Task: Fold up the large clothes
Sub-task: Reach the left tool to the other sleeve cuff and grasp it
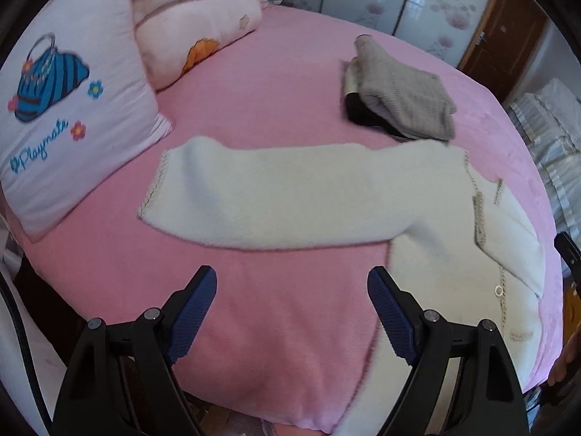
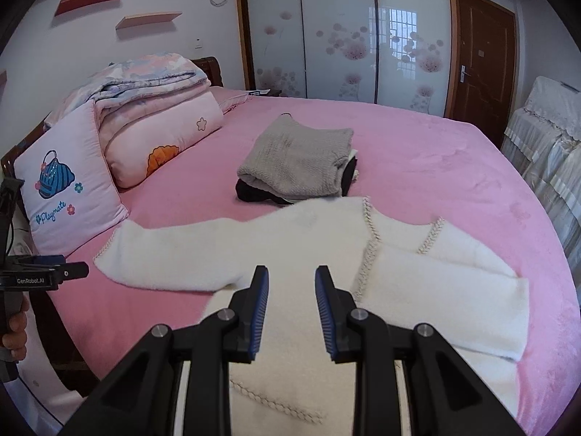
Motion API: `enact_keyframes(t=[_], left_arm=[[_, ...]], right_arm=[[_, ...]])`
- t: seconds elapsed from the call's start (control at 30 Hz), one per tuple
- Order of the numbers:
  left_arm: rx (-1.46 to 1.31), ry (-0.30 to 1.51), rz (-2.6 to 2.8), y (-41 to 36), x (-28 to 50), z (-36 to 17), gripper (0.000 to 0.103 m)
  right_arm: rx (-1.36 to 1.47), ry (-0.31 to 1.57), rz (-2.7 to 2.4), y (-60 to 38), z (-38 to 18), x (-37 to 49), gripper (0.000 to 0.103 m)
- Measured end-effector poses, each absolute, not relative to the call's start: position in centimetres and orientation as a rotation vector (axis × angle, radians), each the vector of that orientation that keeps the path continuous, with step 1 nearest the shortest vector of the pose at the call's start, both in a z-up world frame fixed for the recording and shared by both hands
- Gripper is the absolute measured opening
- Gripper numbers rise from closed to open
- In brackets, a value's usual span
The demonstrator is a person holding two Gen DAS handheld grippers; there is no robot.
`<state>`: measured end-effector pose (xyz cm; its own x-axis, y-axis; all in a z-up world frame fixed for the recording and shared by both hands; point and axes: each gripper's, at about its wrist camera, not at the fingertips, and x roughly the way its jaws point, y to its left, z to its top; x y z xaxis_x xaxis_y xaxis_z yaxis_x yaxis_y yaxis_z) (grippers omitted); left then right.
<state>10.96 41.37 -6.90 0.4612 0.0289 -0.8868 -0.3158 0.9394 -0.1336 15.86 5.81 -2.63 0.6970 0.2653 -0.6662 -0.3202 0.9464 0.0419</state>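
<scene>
Right gripper (image 2: 291, 283) jaws spread, empty, over white cardigan (image 2: 308, 254) lying flat on bed (image 2: 417, 167); left gripper (image 1: 292, 287) jaws spread too. Nxt: pinch outstretched sleeve (image 1: 254, 196) by cuff, fold across body w/o dragging.

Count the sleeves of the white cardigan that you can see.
2. One sleeve stretches out toward the pillow; the other sleeve is folded across the cardigan's right side.

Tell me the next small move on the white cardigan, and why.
Probably bring the left hand-held gripper forward to the outstretched sleeve of the white cardigan. It hangs open over bare pink bedspread, and that sleeve lies unfolded, while the other already lies across the body.
</scene>
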Motion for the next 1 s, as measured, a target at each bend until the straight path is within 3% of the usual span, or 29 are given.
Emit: enact_keyframes(t=[0.47,0.87,0.9,0.93,0.97,1.0], left_arm=[[-0.749,1.127,0.453,57.2,15.1,-19.2,0.083],[-0.764,1.133,0.499,58.6,16.7,-23.5,0.081],[-0.754,1.116,0.512,58.4,16.8,-23.4,0.077],[-0.737,1.096,0.527,58.2,16.9,-23.1,0.055],[-0.712,1.084,0.554,58.0,17.0,-22.9,0.015],[-0.698,1.086,0.581,57.9,17.0,-22.7,0.008]], right_arm=[[-0.188,0.819,0.389,16.5,-9.2,19.7,0.026],[-0.173,0.883,0.373,17.7,-12.5,23.3,0.026],[-0.169,0.889,0.377,17.7,-12.7,23.3,0.026],[-0.170,0.892,0.378,17.7,-12.8,23.3,0.026],[-0.174,0.895,0.378,17.7,-13.0,23.3,0.026],[-0.180,0.898,0.379,17.6,-13.2,23.1,0.026]])
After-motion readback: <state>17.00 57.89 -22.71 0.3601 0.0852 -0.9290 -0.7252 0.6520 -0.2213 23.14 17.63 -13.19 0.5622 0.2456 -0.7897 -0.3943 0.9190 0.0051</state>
